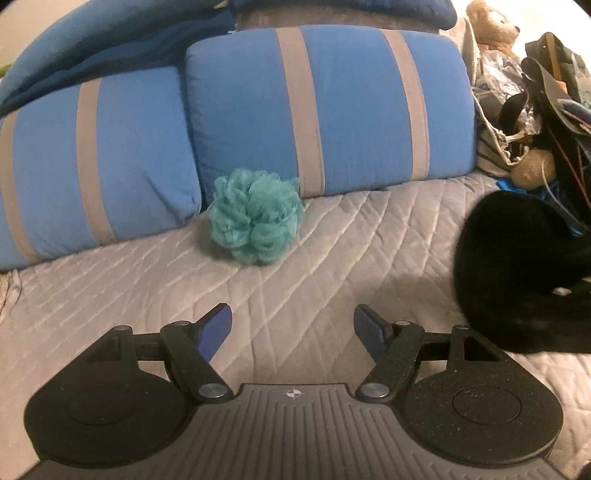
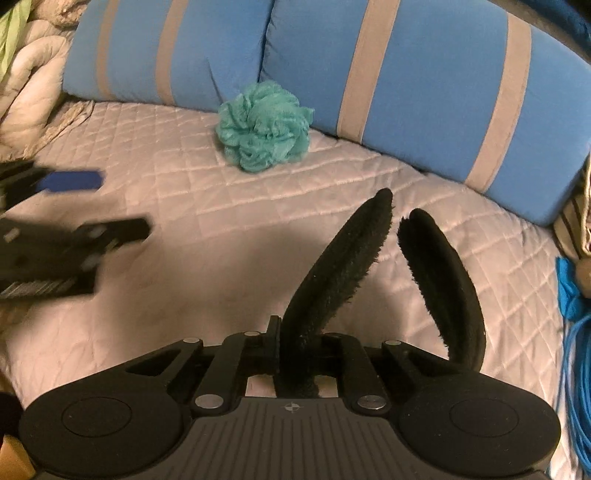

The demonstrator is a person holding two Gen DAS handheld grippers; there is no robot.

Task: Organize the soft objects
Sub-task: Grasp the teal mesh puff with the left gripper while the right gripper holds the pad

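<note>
A teal mesh bath pouf [image 1: 255, 216] lies on the grey quilted bed cover [image 1: 332, 258], against two blue pillows with grey stripes [image 1: 325, 107]. It also shows in the right wrist view [image 2: 265, 126]. My left gripper [image 1: 293, 330] is open and empty, a little short of the pouf. My right gripper [image 2: 301, 354] is shut on black fuzzy earmuffs [image 2: 340, 269], held above the cover. The second ear pad [image 2: 443, 280] hangs to the right. The earmuffs show as a black mass in the left wrist view [image 1: 517, 269].
A pile of bags, straps and a teddy bear [image 1: 495, 27] fills the right side. A blue cord [image 2: 576, 369] lies at the cover's right edge. Crumpled pale bedding [image 2: 29, 85] sits at the left. My left gripper shows blurred [image 2: 66, 240].
</note>
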